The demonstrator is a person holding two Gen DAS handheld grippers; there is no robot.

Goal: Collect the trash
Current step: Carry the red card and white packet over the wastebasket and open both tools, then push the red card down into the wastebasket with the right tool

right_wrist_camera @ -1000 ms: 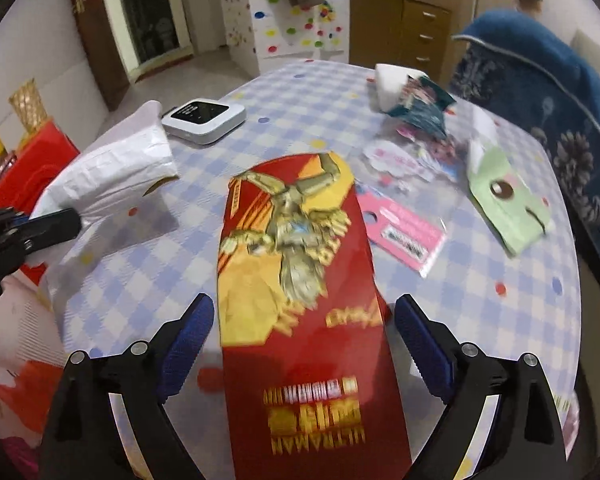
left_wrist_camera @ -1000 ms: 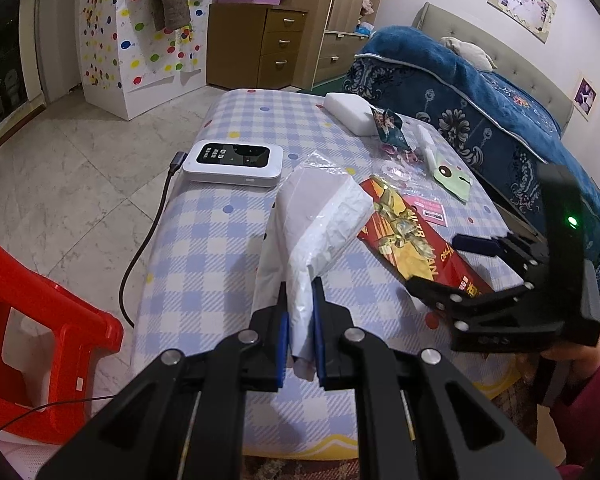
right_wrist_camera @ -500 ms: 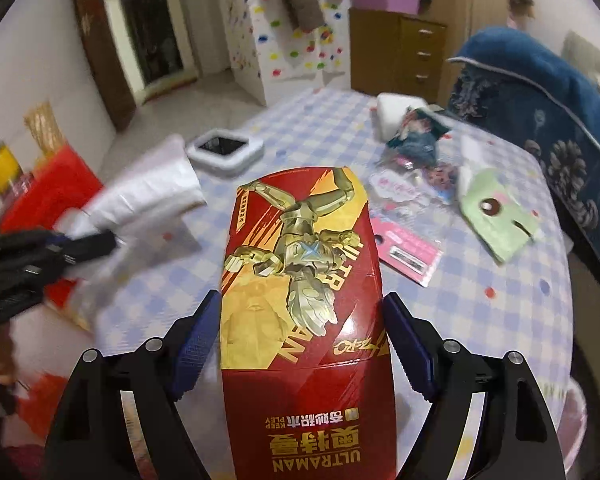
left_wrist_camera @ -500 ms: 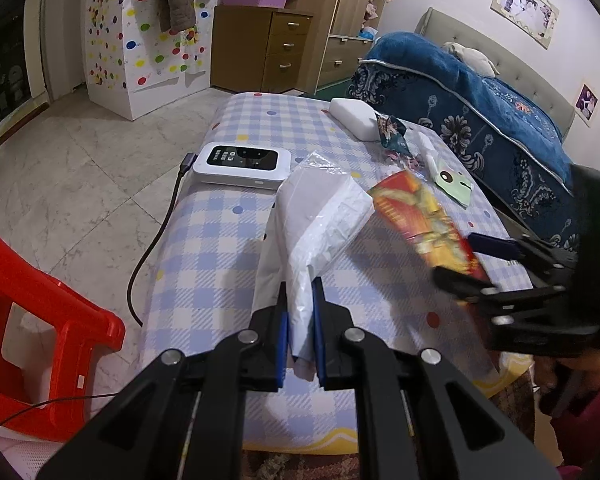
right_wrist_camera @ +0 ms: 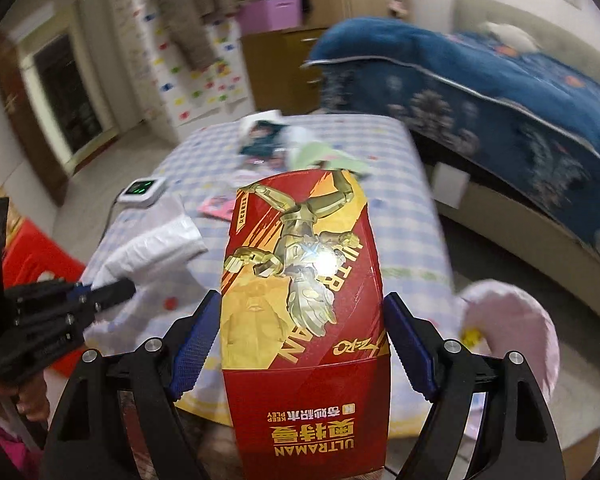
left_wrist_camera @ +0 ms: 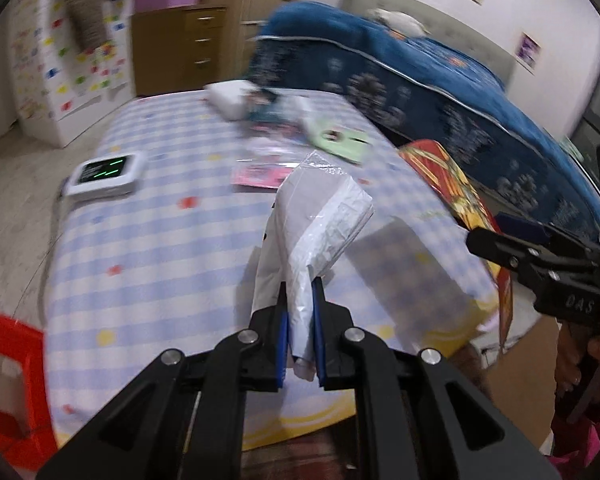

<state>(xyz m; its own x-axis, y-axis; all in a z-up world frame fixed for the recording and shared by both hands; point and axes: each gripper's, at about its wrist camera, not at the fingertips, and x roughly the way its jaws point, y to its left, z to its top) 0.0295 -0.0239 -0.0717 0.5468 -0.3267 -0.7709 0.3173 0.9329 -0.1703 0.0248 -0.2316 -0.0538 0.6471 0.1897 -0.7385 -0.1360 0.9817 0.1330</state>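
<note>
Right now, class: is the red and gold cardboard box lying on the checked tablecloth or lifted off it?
Lifted: the red and gold cardboard box sits between the right gripper pads, above the checked tablecloth.

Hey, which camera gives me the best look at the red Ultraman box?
The right wrist view. The red Ultraman box fills the middle there, print readable, between the right tongs. The left wrist view catches only its blurred edge at the right, partly behind the tongs.

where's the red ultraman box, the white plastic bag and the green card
red ultraman box (right_wrist_camera: 300,280), right wrist view, on its printed top face
white plastic bag (left_wrist_camera: 320,224), left wrist view, on its crinkled middle
green card (left_wrist_camera: 342,142), left wrist view, on its face, lying on the table
</note>
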